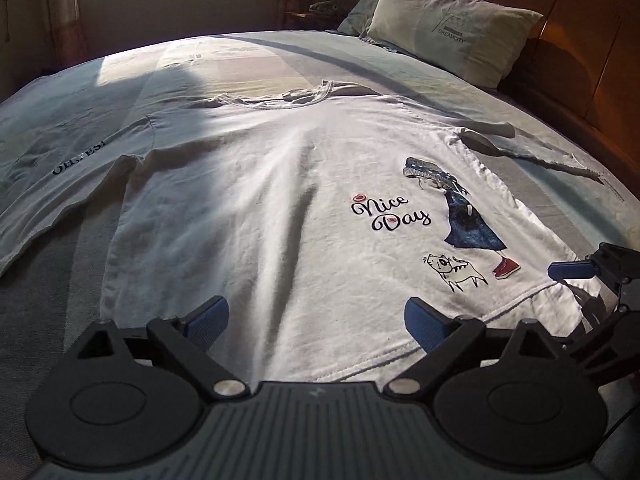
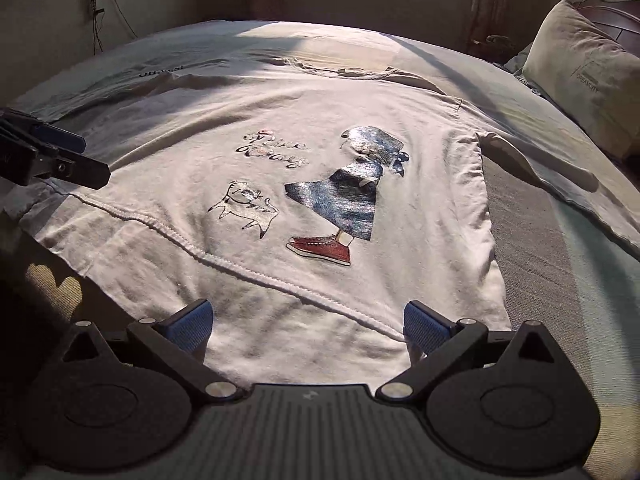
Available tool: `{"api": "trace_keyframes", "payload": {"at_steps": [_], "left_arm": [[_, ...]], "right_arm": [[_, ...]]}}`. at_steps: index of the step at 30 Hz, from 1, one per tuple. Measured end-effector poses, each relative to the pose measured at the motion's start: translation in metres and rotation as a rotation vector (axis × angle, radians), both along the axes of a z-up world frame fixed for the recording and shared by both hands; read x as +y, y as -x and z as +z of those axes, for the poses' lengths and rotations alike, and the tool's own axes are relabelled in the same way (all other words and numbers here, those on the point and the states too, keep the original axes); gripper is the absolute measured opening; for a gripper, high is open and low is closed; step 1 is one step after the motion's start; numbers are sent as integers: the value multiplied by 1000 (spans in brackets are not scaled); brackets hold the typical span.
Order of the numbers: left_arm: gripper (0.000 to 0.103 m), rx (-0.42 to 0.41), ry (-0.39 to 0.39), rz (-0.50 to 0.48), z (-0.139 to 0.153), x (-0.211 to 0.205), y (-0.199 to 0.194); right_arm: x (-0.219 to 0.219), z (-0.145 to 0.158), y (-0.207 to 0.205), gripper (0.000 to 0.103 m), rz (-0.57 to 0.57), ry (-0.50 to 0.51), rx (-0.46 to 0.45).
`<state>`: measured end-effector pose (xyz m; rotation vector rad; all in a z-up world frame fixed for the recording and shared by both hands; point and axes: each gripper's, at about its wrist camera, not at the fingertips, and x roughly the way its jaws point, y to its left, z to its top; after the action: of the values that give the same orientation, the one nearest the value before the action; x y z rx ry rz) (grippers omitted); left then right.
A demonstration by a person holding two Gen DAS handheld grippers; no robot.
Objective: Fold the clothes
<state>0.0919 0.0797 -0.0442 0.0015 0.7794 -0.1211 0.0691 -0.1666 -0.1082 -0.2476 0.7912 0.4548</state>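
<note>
Ahead of the left gripper's (image 1: 316, 320) wide-spread fingers the white T-shirt (image 1: 256, 208) lies flat, nothing standing on it; off the right finger the right gripper (image 1: 576, 270) crowds the hem corner; far beyond the fingertips a pillow (image 1: 448, 24) blocks the headboard side; ahead of the right gripper's fingers (image 2: 424, 328) the shirt is likewise clear, bare bedsheet (image 2: 540, 248) just outside the right one.

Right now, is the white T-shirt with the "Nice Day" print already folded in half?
No, the white T-shirt lies spread flat on the grey bedsheet, with its neckline, both sleeves and bottom hem all showing.
</note>
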Motion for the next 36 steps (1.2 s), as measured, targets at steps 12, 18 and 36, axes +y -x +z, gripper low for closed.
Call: {"api": "trace_keyframes", "payload": {"at_steps": [12, 18, 36], "left_arm": [[97, -35, 22, -64, -20, 10, -78], [97, -26, 15, -75, -39, 18, -77], [97, -19, 141, 15, -45, 45, -87]], "right_arm": [[69, 26, -32, 103, 12, -22, -22], [63, -4, -13, 103, -34, -50, 32], [-15, 26, -136, 103, -270, -283, 34]]}}
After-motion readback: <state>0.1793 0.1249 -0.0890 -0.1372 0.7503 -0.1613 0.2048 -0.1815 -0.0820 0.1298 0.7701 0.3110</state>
